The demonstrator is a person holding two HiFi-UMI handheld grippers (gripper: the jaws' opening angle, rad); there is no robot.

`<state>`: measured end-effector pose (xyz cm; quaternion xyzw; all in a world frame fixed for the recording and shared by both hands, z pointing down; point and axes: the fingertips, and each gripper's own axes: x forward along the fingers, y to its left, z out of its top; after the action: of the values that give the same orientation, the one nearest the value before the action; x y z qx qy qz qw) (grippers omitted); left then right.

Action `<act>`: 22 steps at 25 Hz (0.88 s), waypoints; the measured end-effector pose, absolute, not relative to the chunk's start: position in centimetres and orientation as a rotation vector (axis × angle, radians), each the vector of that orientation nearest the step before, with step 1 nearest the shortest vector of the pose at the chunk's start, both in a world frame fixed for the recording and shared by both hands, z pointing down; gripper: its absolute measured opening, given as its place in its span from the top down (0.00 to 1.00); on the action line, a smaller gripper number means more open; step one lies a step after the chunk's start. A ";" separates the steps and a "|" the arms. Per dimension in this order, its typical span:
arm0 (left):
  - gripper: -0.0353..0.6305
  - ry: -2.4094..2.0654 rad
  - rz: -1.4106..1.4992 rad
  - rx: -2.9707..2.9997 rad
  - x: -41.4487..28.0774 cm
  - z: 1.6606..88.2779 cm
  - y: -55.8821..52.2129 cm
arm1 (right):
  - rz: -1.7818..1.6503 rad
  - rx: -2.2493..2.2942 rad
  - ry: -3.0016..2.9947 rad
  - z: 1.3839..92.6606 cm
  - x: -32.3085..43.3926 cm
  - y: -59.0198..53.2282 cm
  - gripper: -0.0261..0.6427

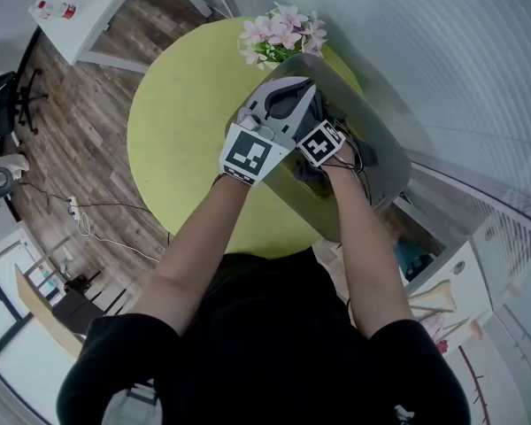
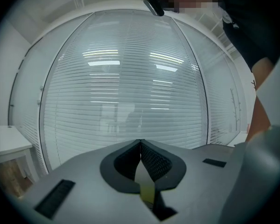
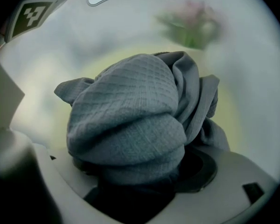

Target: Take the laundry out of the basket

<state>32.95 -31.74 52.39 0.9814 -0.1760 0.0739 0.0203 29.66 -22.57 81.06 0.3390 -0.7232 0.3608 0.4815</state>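
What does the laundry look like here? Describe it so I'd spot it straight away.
At the edge of the round yellow-green table, beside the pink flowers, is a translucent grey basket. Inside it sits a bunched grey-blue cloth; its waffle weave and soft folds set it apart from the smooth plastic around it.

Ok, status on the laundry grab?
Left gripper shut, empty. Right gripper wide open, gray cloth bunched between its jaws, down in the basket. Nothing seen blocking.
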 end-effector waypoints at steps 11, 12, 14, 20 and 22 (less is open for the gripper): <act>0.93 -0.552 0.178 3.094 32.2 49.3 -30.6 | 0.875 0.866 -1.802 75.7 29.8 -22.7 0.40; 0.93 -0.555 0.173 3.099 32.0 48.9 -30.5 | 0.868 0.877 -1.805 75.0 29.9 -22.8 0.40; 0.93 -0.565 0.166 3.104 31.6 48.3 -30.3 | 0.853 0.891 -1.805 73.5 30.1 -22.8 0.40; 0.93 -0.602 0.171 3.102 30.2 46.7 -29.6 | 0.839 0.932 -1.800 69.4 30.7 -21.8 0.40; 0.93 -0.613 0.160 3.116 29.7 45.9 -29.2 | 0.831 0.931 -1.789 68.0 30.9 -21.5 0.40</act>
<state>29.75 -29.25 45.89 0.9798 -0.1926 0.0504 -0.0190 30.93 -21.46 67.95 0.3785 -0.7274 0.3379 0.4619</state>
